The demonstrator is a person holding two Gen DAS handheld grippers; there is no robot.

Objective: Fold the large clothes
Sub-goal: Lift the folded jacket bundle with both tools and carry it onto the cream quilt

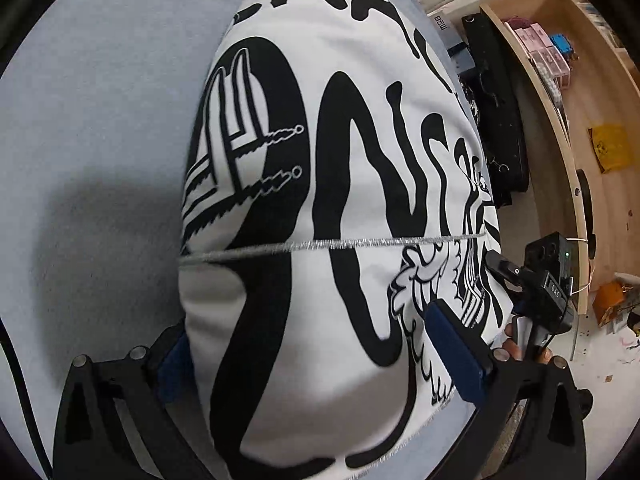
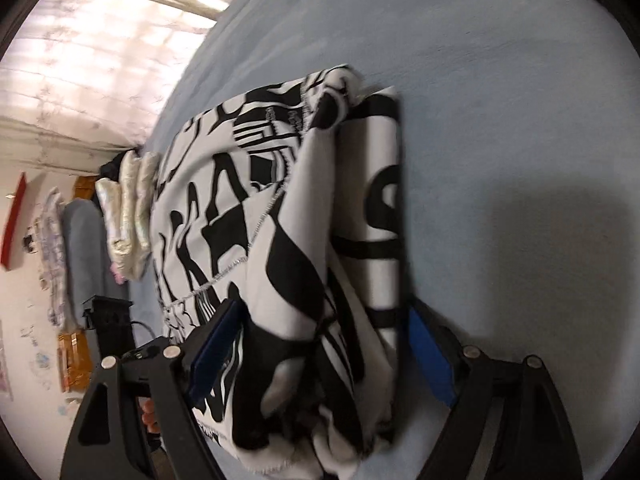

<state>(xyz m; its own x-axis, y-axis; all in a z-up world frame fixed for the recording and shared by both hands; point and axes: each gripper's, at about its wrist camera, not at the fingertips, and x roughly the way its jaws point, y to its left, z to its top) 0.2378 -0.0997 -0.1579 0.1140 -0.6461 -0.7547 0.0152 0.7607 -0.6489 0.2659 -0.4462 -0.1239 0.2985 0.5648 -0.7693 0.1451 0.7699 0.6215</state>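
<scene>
A large white garment with bold black print point(image 1: 340, 200) lies folded on a pale blue bed surface point(image 1: 100, 100). My left gripper point(image 1: 320, 360) straddles its near edge, blue pads point(image 1: 456, 356) on either side, the jaws closed on the thick fold. In the right wrist view the same garment point(image 2: 288, 220) shows as a stacked bundle. My right gripper point(image 2: 320, 344) grips its near end between blue pads point(image 2: 430, 352). The right gripper's body also shows in the left wrist view point(image 1: 548, 276), at the garment's right edge.
A wooden shelf unit point(image 1: 560, 80) with small boxes and a black case point(image 1: 496, 120) stand beside the bed. In the right wrist view, folded pale bedding point(image 2: 128, 208) lies at the bed's far end, and a window point(image 2: 100, 40) is beyond it.
</scene>
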